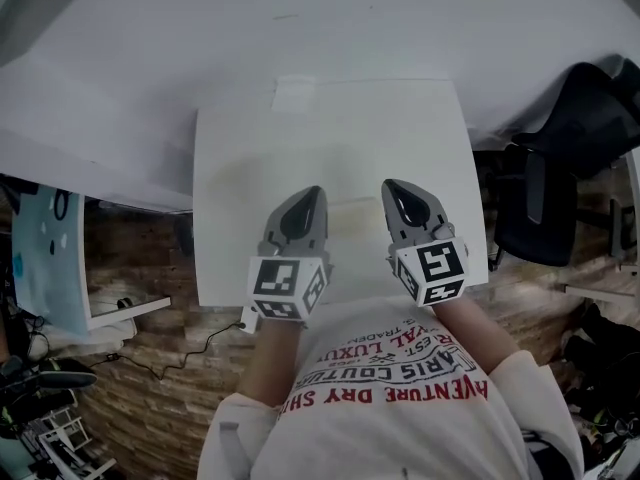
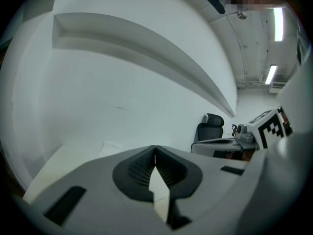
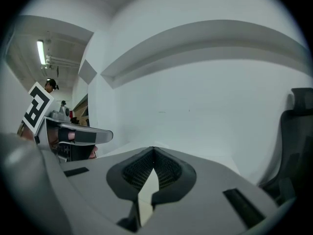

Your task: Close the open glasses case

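I cannot make out a glasses case in any view. Over the near half of the small white table [image 1: 240, 168], my left gripper [image 1: 310, 191] is shut with nothing in it. My right gripper [image 1: 391, 184] hangs beside it, also shut and empty. In the left gripper view the left gripper [image 2: 155, 148] has its dark ribbed pads meeting at the tips, with bare table beyond. In the right gripper view the right gripper [image 3: 153, 150] looks the same. A faint pale rectangle [image 1: 295, 94] lies flat at the table's far edge.
The table stands against a white wall [image 1: 320, 18] with a ledge. A black office chair [image 1: 560, 183] stands to the right, also seen as the chair [image 2: 210, 126] and the chair [image 3: 293, 146]. A cable [image 1: 170, 363] trails over the wooden floor at left, near a pale blue panel [image 1: 45, 258].
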A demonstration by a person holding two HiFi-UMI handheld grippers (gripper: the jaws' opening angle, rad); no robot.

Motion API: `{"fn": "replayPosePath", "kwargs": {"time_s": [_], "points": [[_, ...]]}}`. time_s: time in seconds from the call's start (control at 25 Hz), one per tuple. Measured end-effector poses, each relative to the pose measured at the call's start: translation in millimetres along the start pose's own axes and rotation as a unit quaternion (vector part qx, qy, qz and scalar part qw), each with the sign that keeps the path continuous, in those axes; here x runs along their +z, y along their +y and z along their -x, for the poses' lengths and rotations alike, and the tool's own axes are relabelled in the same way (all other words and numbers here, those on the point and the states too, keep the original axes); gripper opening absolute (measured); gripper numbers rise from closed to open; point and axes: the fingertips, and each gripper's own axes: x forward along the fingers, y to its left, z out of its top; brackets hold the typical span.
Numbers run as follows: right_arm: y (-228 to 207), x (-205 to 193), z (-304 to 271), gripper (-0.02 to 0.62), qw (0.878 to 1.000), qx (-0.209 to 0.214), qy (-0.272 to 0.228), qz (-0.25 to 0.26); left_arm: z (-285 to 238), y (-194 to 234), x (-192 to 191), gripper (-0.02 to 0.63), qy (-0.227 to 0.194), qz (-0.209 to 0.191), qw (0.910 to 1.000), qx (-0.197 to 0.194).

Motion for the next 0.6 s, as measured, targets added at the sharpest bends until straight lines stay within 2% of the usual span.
{"fn": "replayPosePath", "kwargs": {"time_s": [0.6], "points": [[6.9,0.2,4.4,0.012,1.000,0.009,-0.002,0.027,-2.6,-8.0,-2.9,0.008,0.006,0.002,1.0000,-0.007]]}}
